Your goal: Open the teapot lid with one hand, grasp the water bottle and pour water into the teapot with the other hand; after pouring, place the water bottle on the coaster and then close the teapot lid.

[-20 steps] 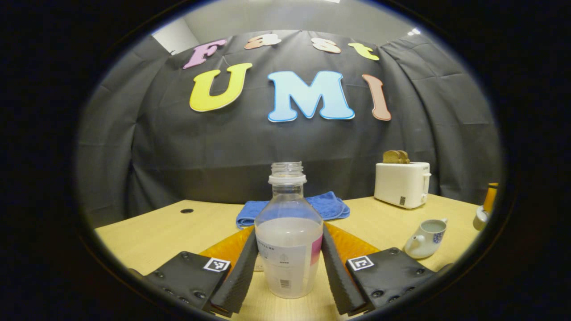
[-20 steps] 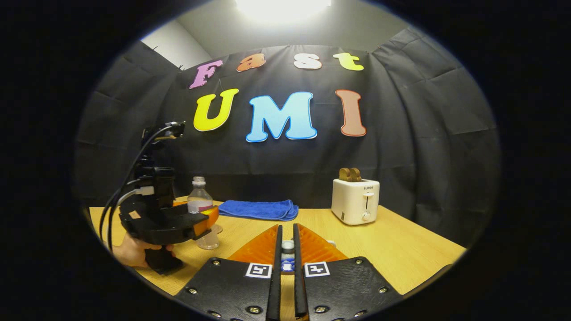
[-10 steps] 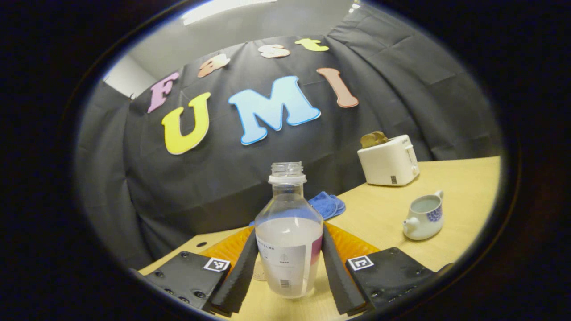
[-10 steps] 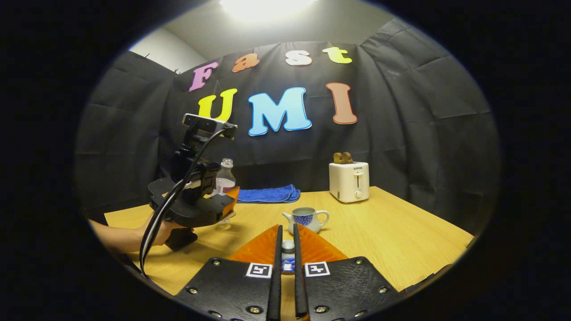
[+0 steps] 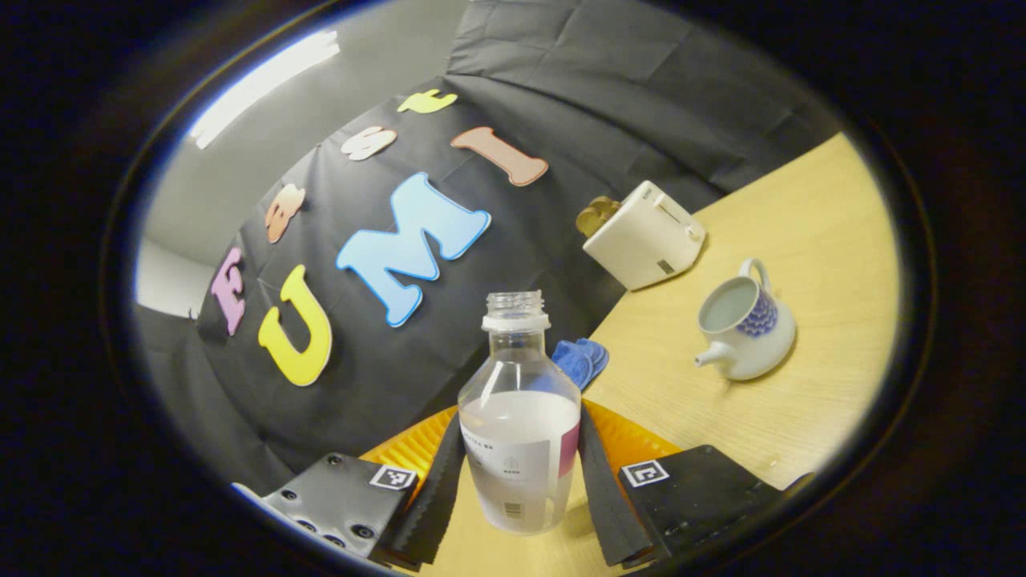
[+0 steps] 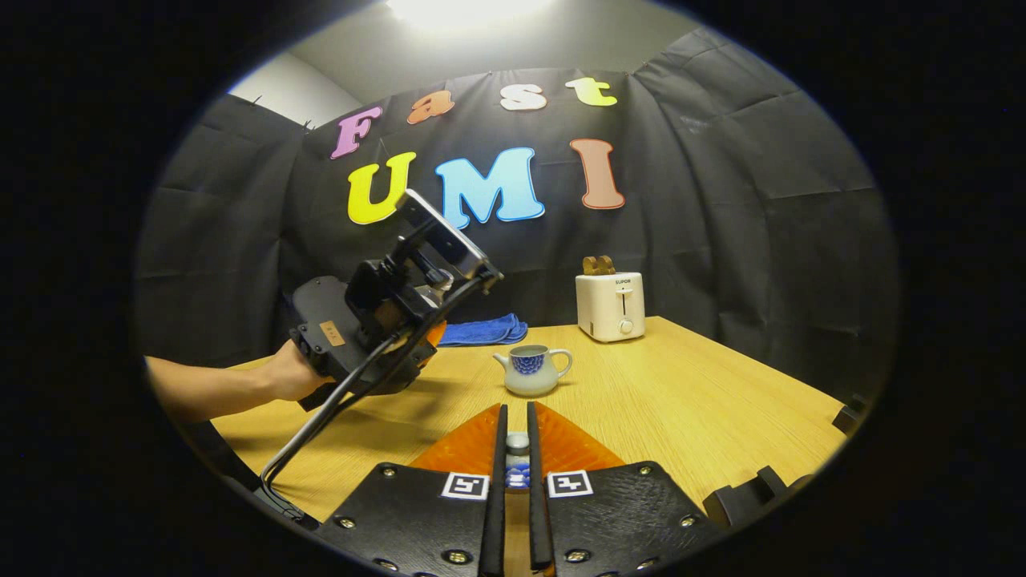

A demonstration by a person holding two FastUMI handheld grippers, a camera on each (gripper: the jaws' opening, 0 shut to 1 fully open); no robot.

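Observation:
My left gripper (image 5: pixel 519 421) is shut on the clear water bottle (image 5: pixel 519 457), which is uncapped and about half full. Bottle and gripper are tilted and held above the table. The white teapot (image 5: pixel 745 320) with a blue pattern stands lidless on the table, ahead and to the right of the bottle. In the right gripper view, my right gripper (image 6: pixel 517 417) is shut on the small teapot lid (image 6: pixel 517 463), held above the table in front of the teapot (image 6: pixel 531 369). The left gripper (image 6: pixel 425 336), held by a hand (image 6: pixel 280 373), leans toward the teapot from the left.
A white toaster (image 6: pixel 611 304) with toast stands at the back of the wooden table (image 6: pixel 681 401). A folded blue towel (image 6: pixel 481 330) lies by the back wall, left of the toaster. The toaster (image 5: pixel 641 232) and towel (image 5: pixel 581 361) also appear in the left gripper view.
My left gripper has lifted the bottle off the table, carried it toward the teapot and tilted it. My right gripper has pulled back from the teapot with the lid.

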